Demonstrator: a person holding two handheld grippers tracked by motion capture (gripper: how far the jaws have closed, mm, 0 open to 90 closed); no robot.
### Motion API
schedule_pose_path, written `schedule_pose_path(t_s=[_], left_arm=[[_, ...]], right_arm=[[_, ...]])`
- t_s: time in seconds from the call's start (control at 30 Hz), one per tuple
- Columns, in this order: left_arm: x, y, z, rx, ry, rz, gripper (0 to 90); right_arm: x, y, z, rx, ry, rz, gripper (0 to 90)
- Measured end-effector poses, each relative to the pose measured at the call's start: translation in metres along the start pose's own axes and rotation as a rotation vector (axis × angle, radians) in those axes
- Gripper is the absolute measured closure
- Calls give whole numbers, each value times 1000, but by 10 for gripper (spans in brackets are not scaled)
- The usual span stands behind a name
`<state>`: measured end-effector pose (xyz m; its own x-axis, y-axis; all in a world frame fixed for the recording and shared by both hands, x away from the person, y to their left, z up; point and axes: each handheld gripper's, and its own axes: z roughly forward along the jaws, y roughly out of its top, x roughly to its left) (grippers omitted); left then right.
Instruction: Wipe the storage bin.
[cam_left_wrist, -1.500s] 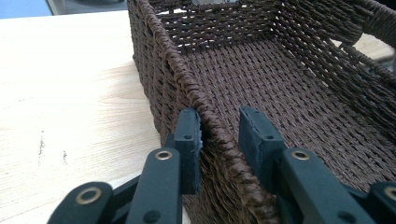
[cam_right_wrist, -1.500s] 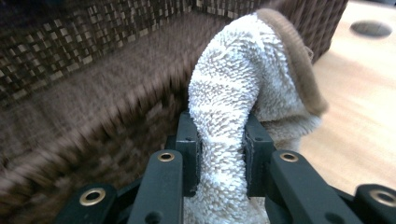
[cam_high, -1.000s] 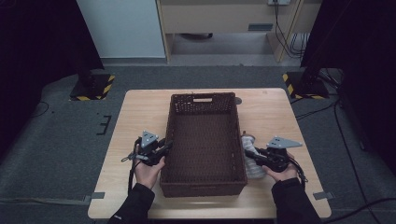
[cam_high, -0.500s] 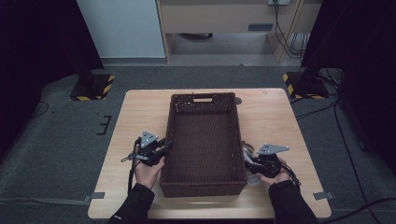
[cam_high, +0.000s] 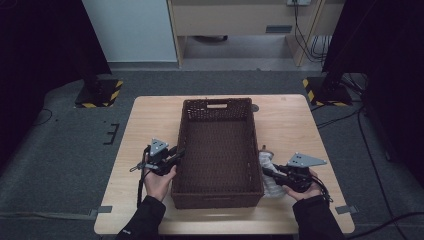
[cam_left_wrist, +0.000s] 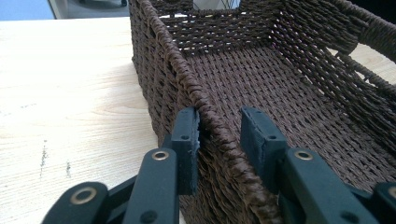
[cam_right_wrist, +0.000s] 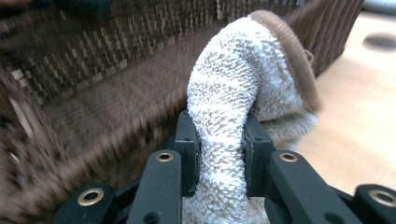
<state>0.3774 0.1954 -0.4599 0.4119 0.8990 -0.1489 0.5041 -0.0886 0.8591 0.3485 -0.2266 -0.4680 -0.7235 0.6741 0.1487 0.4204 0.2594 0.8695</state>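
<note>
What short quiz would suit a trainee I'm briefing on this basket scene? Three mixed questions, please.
1. True or false: the right gripper is shut on a white towel.
2. Which part of the basket sits between the left gripper's jaws?
A. its far handle
B. its side rim
C. its floor
3. Fill in: the towel lies ____ the basket, by its right wall.

Key
1. True: both pads press the cloth in the right gripper view.
2. B: the jaws straddle the woven rim; one pad touches it, the other stands off.
3. Outside, in the high view.
</note>
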Motion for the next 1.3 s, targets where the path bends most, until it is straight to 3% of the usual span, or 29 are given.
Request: schedule_pose_path(t_s=[0.1,0.23,0.4,0.53,0.6,0.73,1.0,1.17,1.3], left_arm=[[1,0,0,-2,-1,1,647],[3,0,-1,-26,10,10,533],[2,3,-13,-52,-17,23,448],[-2,-1,-25,-30,-18,52,461],[-3,-4,-28,-15,-28,43,495],[-7,-12,-29,5,-48,37,549],[-12,-13,-24,16,-3,45,638],[-10,-11,-22,14,8,43,651],[-7,-9,-19,9,14,36,651]], right_arm=[[1,-9,14,77,1,-3,734],[0,-20,30,167,-11,3,733],[-1,-15,22,146,-23,9,731],[-1,-2,-3,-3,-15,28,732],[2,1,-11,-42,0,28,732],[8,-9,-5,16,20,19,732],[8,-25,19,164,17,24,729],[8,-17,12,134,8,15,727],[9,-4,-6,13,16,19,727]])
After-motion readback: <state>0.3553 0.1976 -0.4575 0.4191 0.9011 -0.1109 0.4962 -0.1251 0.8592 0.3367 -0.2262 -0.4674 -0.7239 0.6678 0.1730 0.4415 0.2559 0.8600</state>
